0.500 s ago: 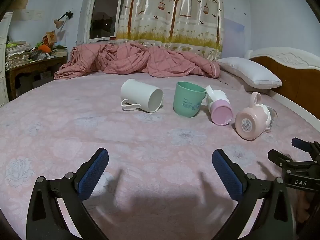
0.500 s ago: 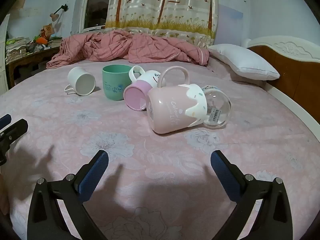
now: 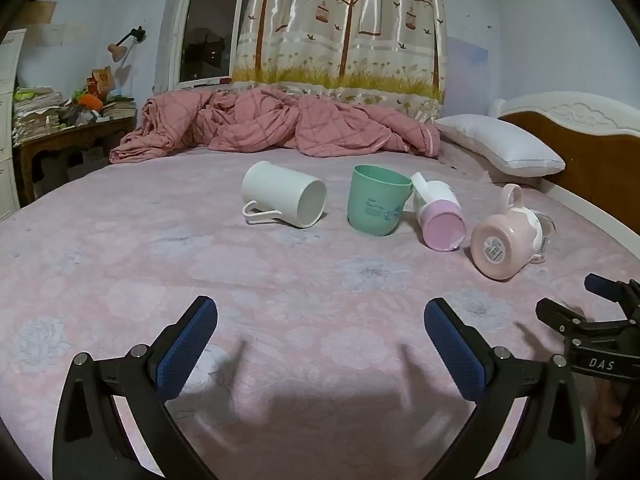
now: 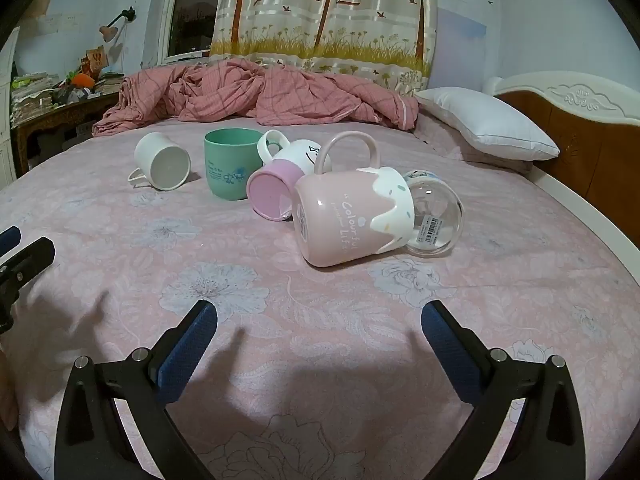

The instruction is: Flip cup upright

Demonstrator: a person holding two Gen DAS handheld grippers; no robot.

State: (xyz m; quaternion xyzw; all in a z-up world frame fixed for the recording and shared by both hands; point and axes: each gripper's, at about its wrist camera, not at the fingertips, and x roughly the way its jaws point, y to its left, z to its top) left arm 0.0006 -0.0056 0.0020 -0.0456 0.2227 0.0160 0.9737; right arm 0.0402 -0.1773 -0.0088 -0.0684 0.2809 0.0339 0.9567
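Left gripper (image 3: 320, 340): jaws spread wide, holding nothing, hovering low over the near edge of the pink floral bedsheet (image 3: 280, 280).
Right gripper (image 4: 319, 336): likewise spread and empty, aimed at the cup cluster.
Candidate cups: the task names no particular cup. Four lie tipped in a row across the middle of the bed: a plain white plastic mug with a thin loop handle (image 3: 285, 199), a white-and-lilac ceramic mug (image 3: 439, 216), a pink ceramic mug with a white drip-glaze rim and lettering (image 4: 348, 210), and a clear glass cup with a barcode sticker (image 4: 434, 216). The mint-green plastic tumbler (image 3: 376, 200) already stands upright.
Nearest to right gripper: the pink drip-glaze mug.
Its long axis: roughly level, running across the bed; base towards the left, mouth towards the headboard side, handle pointing up.
White mug's axis: level, round end facing the left camera, handle resting on the sheet. I cannot tell whether that end is mouth or base.
Risk, crowding: the pink mug's mouth sits against the glass cup, and the lilac mug lies just beside its base; a swinging flip could probably knock either one rolling.
Risk, surface: the mattress looks soft, so a righted mug may tilt or topple on release.
Risk, grip: glazed, rounded walls could slip between the pads if pinched off-centre.
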